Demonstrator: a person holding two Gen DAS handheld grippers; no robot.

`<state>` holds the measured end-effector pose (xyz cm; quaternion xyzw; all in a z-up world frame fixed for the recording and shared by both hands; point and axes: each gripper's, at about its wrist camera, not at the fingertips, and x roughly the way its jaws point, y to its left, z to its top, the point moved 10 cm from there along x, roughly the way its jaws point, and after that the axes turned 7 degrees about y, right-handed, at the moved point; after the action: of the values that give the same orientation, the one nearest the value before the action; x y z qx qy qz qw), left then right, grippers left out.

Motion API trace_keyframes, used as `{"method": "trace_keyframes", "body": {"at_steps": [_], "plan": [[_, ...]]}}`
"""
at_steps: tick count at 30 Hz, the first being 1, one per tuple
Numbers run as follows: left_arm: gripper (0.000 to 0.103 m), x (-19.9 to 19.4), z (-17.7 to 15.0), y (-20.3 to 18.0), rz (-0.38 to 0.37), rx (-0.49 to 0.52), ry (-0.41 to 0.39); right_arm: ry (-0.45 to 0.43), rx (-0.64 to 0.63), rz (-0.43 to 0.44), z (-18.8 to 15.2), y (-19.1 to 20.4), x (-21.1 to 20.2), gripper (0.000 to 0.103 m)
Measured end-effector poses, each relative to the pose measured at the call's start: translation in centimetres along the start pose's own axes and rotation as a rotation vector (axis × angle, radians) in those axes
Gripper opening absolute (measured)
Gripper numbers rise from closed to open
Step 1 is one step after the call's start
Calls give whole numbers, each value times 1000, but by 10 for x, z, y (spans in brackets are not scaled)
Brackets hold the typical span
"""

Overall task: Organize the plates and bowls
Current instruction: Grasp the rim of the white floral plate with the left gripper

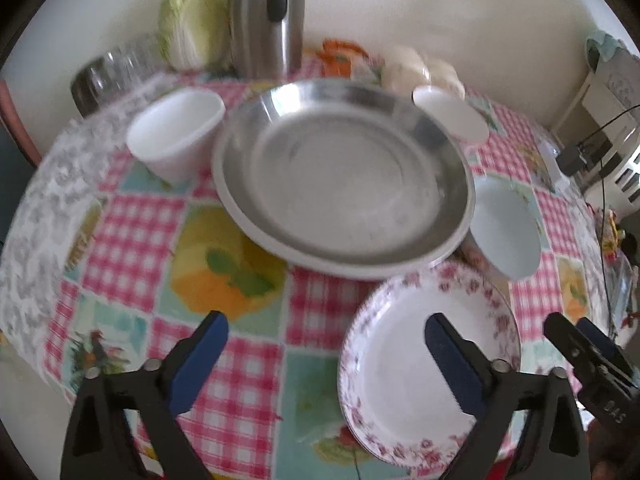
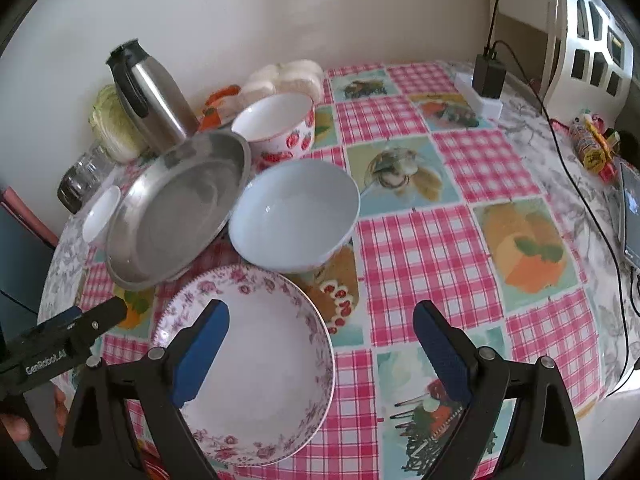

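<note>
Two views, both of your grippers over the checked tabletop (image 1: 132,224).

Left wrist view: your left gripper (image 1: 326,344) has its jaws spread wide, nothing between the pads. Landmark is the steel pan (image 1: 340,172): floral plate (image 1: 404,368) just in front of it to the right, under the right-hand finger; pale blue bowl (image 1: 506,224) touching the pan's right edge; white bowl (image 1: 176,132) just left of it; thermos (image 1: 266,20) behind.

Right wrist view: your right gripper (image 2: 320,340) also has its jaws spread, empty, straddling the floral plate's (image 2: 256,380) right half. Strawberry bowl (image 2: 276,124) sits behind the pan (image 2: 176,208), beside the thermos (image 2: 148,96).
</note>
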<state>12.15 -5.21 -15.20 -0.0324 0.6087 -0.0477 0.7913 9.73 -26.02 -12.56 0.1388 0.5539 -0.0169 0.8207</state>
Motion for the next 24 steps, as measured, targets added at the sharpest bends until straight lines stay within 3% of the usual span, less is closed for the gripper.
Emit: {"method": "trace_keyframes", "body": {"at_steps": [3,7,12,15,19,24], "plan": [[87,10,-6,-3,0,6,52,49,7,-1,-6,-3,13,87],[78,25,-16,-15,-34,24,125,117,44,36,-15,-8,28,58],[65,45,-26,-21,-39,31,211,184,77,70,-25,-12,43,41],[63,55,-29,-22,-44,15,248,219,97,81,-30,-15,52,30],[56,69,-34,-22,-53,-4,300,254,104,91,-36,-16,60,28],[56,74,-35,-25,-62,-1,308,270,109,116,-40,-16,65,27]]}}
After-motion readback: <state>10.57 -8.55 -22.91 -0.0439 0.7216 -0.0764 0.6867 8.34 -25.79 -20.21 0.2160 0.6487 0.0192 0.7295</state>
